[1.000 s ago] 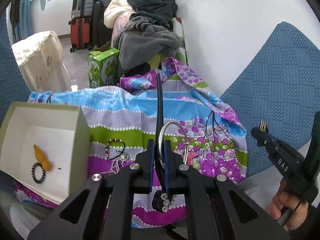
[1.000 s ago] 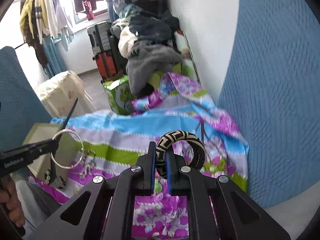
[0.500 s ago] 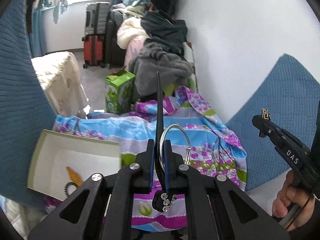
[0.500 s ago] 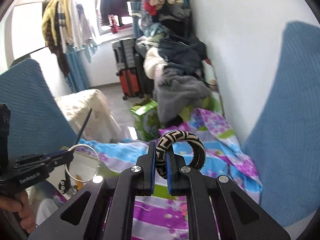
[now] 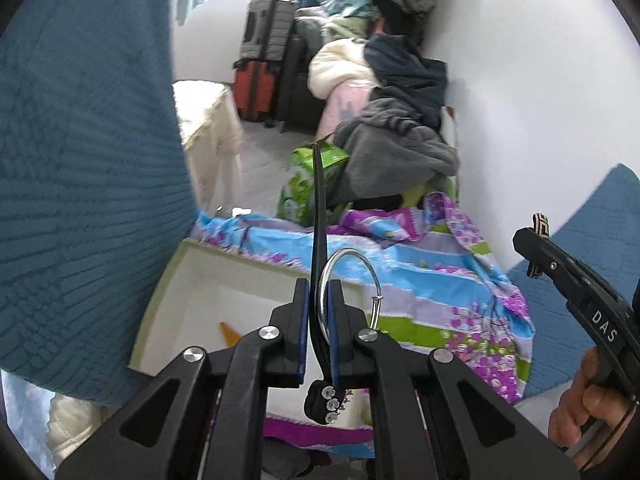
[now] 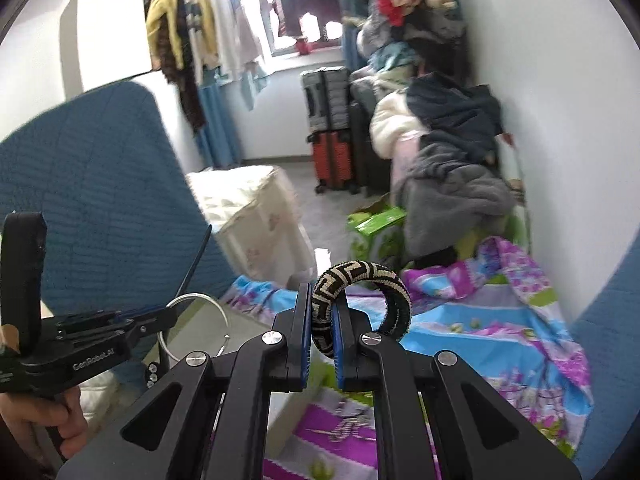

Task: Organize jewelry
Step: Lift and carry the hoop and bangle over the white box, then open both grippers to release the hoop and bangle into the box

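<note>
My left gripper (image 5: 319,300) is shut on a thin silver hoop bracelet (image 5: 352,276) together with a black strap that ends in small studs (image 5: 324,400); it is held above the white open box (image 5: 192,304). The box holds an orange piece (image 5: 229,332). My right gripper (image 6: 322,320) is shut on a black-and-cream woven bangle (image 6: 372,296), held up over the colourful cloth (image 6: 480,344). The right gripper also shows at the right of the left wrist view (image 5: 538,240), and the left gripper at the left of the right wrist view (image 6: 168,316).
A flowered striped cloth (image 5: 420,280) covers the surface. Blue quilted cushions stand at the left (image 5: 80,160) and right (image 5: 592,240). Behind are a green carton (image 5: 312,176), a heap of clothes (image 5: 400,120), suitcases (image 5: 260,60) and a white covered stand (image 5: 208,128).
Both grippers have lifted and tilted up, each keeping its bracelet. The box now lies right under the left gripper, and the loose jewellery on the cloth has dropped out of view.
</note>
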`<state>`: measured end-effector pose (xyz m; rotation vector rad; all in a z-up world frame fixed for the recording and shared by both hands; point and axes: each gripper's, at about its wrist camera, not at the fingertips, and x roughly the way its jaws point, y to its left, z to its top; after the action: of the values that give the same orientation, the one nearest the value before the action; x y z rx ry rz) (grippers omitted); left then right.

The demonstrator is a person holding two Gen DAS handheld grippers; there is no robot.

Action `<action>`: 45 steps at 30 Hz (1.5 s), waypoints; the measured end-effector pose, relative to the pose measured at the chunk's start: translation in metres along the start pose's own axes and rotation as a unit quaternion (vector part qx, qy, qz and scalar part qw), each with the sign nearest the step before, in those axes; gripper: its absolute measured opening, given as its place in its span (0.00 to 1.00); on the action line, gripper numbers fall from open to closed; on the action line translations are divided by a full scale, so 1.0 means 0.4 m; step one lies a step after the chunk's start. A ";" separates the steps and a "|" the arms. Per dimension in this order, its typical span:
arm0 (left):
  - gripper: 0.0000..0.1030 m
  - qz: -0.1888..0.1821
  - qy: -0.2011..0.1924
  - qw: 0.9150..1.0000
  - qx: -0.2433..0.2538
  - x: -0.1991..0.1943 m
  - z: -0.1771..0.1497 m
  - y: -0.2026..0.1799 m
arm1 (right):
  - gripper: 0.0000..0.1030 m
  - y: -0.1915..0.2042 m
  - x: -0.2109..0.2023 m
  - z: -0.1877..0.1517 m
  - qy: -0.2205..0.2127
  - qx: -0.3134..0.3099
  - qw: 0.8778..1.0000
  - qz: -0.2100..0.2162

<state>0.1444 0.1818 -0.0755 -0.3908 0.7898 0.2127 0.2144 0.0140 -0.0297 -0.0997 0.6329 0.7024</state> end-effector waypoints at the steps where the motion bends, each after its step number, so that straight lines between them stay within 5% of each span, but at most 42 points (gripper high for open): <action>1: 0.08 0.004 0.004 1.000 -0.005 0.009 -0.005 0.019 | 0.07 0.017 0.020 -0.005 0.006 -0.002 1.000 0.006; 16: 0.08 0.024 0.077 0.996 -0.047 0.160 -0.096 0.175 | 0.07 0.138 0.241 -0.131 0.097 -0.025 0.994 0.047; 34: 0.08 0.018 0.099 0.994 -0.038 0.220 -0.108 0.184 | 0.09 0.140 0.334 -0.235 0.174 -0.012 0.983 0.055; 37: 0.08 0.024 0.094 0.995 -0.032 0.211 -0.101 0.175 | 0.12 0.135 0.324 -0.225 0.171 -0.010 0.983 0.060; 39: 0.08 0.026 0.093 0.995 -0.035 0.202 -0.096 0.171 | 0.24 0.130 0.313 -0.217 0.168 -0.010 0.984 0.059; 42: 0.15 0.028 0.088 0.995 -0.035 0.182 -0.088 0.163 | 0.25 0.126 0.289 -0.200 0.156 -0.008 0.986 0.059; 45: 0.38 0.032 0.073 0.996 -0.032 0.149 -0.077 0.148 | 0.25 0.118 0.258 -0.175 0.141 -0.009 0.988 0.058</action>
<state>0.1458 0.2251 -0.1538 -0.4452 0.9425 0.2720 0.2093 0.0888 -0.1399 -0.1826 0.9081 0.8150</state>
